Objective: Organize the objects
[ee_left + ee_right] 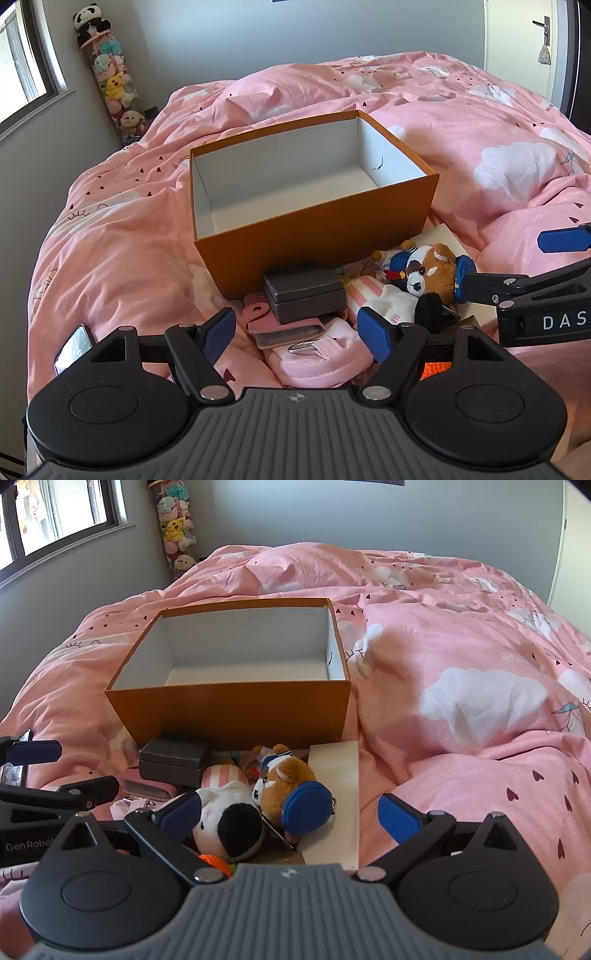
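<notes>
An orange box (314,236), white inside and with no lid on it, sits on a bed under a pink quilt (122,236) printed with clouds and small hearts. Nothing shows inside the box in either view.

A heap of small things lies against the box's near wall. A dark grey case (304,295) rests touching that wall, stacked on a pink wallet (280,325). Just right of the case lies a brown-and-white plush dog (428,273) in a blue outfit, on its side, with a blue round pouch (306,806) by its head. Nearer than the dog lies a white plush with a black ear (231,819), and a pink-and-white striped item (223,777) sits between it and the case. A white card (338,797) lies flat under the right side of the heap. A pink soft pouch with a metal clip (317,350) is nearest in the left wrist view.

The left hand-held gripper (295,334) hovers low over the pink pouch, its blue pads spread wide, holding nothing. The right hand-held gripper (291,814) is also spread wide and empty, straddling the white plush and the blue pouch.

In the far left corner a tall clear tube of plush toys (114,88) stands beside a window (22,62).
</notes>
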`<move>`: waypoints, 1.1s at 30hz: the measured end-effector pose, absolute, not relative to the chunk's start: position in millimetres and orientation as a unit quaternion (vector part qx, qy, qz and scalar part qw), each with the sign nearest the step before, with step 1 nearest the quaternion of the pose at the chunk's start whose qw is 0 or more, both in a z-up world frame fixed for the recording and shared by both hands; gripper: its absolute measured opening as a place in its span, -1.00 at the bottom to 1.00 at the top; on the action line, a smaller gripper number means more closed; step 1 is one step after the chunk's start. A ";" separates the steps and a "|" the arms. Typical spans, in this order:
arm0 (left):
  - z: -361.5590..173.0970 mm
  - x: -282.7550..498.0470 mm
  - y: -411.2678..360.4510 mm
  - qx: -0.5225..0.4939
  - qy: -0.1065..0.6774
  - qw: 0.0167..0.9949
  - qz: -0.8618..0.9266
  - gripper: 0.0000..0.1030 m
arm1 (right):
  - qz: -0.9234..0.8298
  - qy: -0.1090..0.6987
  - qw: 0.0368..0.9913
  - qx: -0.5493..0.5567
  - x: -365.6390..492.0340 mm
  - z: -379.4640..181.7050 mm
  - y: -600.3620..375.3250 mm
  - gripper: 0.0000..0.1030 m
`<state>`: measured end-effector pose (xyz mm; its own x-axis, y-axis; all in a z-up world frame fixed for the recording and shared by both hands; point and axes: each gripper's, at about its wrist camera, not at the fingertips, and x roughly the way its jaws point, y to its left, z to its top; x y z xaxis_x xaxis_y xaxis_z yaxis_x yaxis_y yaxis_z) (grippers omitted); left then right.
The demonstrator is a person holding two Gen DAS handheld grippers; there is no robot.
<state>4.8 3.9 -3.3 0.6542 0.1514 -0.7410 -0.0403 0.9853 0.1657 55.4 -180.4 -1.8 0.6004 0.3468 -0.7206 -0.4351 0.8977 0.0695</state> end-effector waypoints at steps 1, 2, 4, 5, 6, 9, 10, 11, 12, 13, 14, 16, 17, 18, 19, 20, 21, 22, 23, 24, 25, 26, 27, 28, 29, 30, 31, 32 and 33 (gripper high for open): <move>-3.3 5.1 4.8 0.067 0.413 0.907 0.054 0.70 | 0.220 0.390 0.892 -0.057 55.8 -2.0 -179.9 0.97; -3.2 5.4 5.4 0.067 0.413 0.907 0.054 0.70 | 0.221 0.391 0.892 -0.057 56.1 -2.3 -179.4 0.97; -3.4 6.2 6.6 0.065 0.415 0.906 0.054 0.70 | 0.223 0.393 0.890 -0.058 57.2 -3.2 -178.5 0.97; -3.3 6.9 9.4 0.060 0.416 0.906 0.053 0.68 | 0.225 0.394 0.889 -0.058 57.8 -3.8 -177.7 0.97; -4.2 7.5 9.6 0.055 0.418 0.905 0.053 0.67 | 0.227 0.395 0.888 -0.059 58.6 -4.7 -177.1 0.97; -6.5 10.3 18.6 0.020 0.428 0.902 0.048 0.57 | 0.233 0.402 0.884 -0.058 61.5 -7.7 -175.2 0.97; -6.9 11.1 22.5 0.007 0.431 0.901 0.045 0.53 | 0.236 0.404 0.882 -0.057 62.9 -8.8 -174.6 0.97; -7.3 11.8 25.6 -0.002 0.435 0.900 0.043 0.51 | 0.238 0.407 0.880 -0.057 64.5 -10.0 -174.3 0.97; -8.0 12.6 27.9 -0.008 0.440 0.897 0.040 0.50 | 0.242 0.410 0.878 -0.056 66.2 -11.1 -173.6 0.97; -8.5 13.6 28.8 -0.010 0.443 0.896 0.035 0.38 | 0.245 0.413 0.876 -0.056 67.5 -12.2 -172.8 0.97; -8.9 14.6 29.3 -0.008 0.446 0.895 0.030 0.26 | 0.249 0.415 0.873 -0.057 69.3 -13.3 -171.2 0.95; -9.5 17.0 31.2 -0.004 0.447 0.894 0.029 0.13 | 0.263 0.421 0.866 -0.058 73.4 -15.1 -167.2 0.84; -10.1 19.2 33.7 -0.006 0.447 0.894 0.030 0.03 | 0.270 0.424 0.862 -0.060 75.8 -15.8 -164.5 0.68; -10.9 21.8 37.7 -0.011 0.450 0.893 0.032 -0.02 | 0.278 0.427 0.858 -0.064 78.3 -16.2 -160.3 0.61; -12.3 24.6 42.9 -0.019 0.453 0.891 0.035 -0.13 | 0.286 0.429 0.854 -0.068 81.3 -16.6 -156.1 0.49; -13.9 28.0 49.5 -0.031 0.458 0.888 0.038 -0.20 | 0.295 0.430 0.850 -0.071 84.8 -16.6 -151.5 0.44; -15.7 32.1 57.3 -0.046 0.463 0.884 0.042 -0.21 | 0.307 0.431 0.846 -0.073 88.3 -16.5 -146.9 0.42; -17.6 35.7 64.8 -0.062 0.467 0.881 0.045 -0.21 | 0.319 0.432 0.840 -0.075 92.9 -16.0 -141.8 0.36; -20.2 39.6 72.4 -0.080 0.473 0.876 0.049 -0.20 | 0.329 0.433 0.836 -0.078 97.0 -15.9 -136.4 0.33; -23.1 43.5 78.5 -0.093 0.479 0.872 0.052 -0.21 | 0.340 0.434 0.831 -0.080 101.5 -16.2 -130.2 0.31; -26.2 47.5 83.7 -0.103 0.484 0.867 0.054 -0.21 | 0.352 0.438 0.823 -0.082 107.1 -17.2 -122.9 0.25; -29.2 51.5 87.9 -0.111 0.489 0.864 0.055 -0.21 | 0.361 0.444 0.816 -0.084 113.1 -19.0 -115.9 0.24; -32.5 55.7 91.6 -0.118 0.494 0.860 0.055 -0.20 | 0.369 0.450 0.809 -0.085 118.3 -21.3 -108.6 0.24; -36.1 60.0 95.4 -0.126 0.498 0.856 0.054 -0.20 | 0.377 0.456 0.802 -0.086 124.0 -24.5 -100.9 0.24; -39.9 64.1 99.4 -0.136 0.504 0.851 0.054 -0.19 | 0.381 0.464 0.796 -0.085 129.0 -27.6 -93.4 0.24; -45.2 68.7 105.1 -0.149 0.511 0.845 0.056 -0.19 | 0.383 0.469 0.791 -0.084 133.7 -30.5 -86.8 0.24; -49.7 72.5 109.6 -0.160 0.517 0.839 0.056 -0.19 | 0.385 0.475 0.787 -0.081 138.9 -33.9 -80.3 0.24; -55.3 76.3 114.7 -0.172 0.524 0.833 0.053 -0.18 | 0.385 0.483 0.783 -0.078 143.7 -36.7 -74.6 0.24; -61.6 80.1 119.8 -0.186 0.533 0.823 0.054 -0.18 | 0.385 0.489 0.779 -0.074 147.9 -39.3 -70.2 0.24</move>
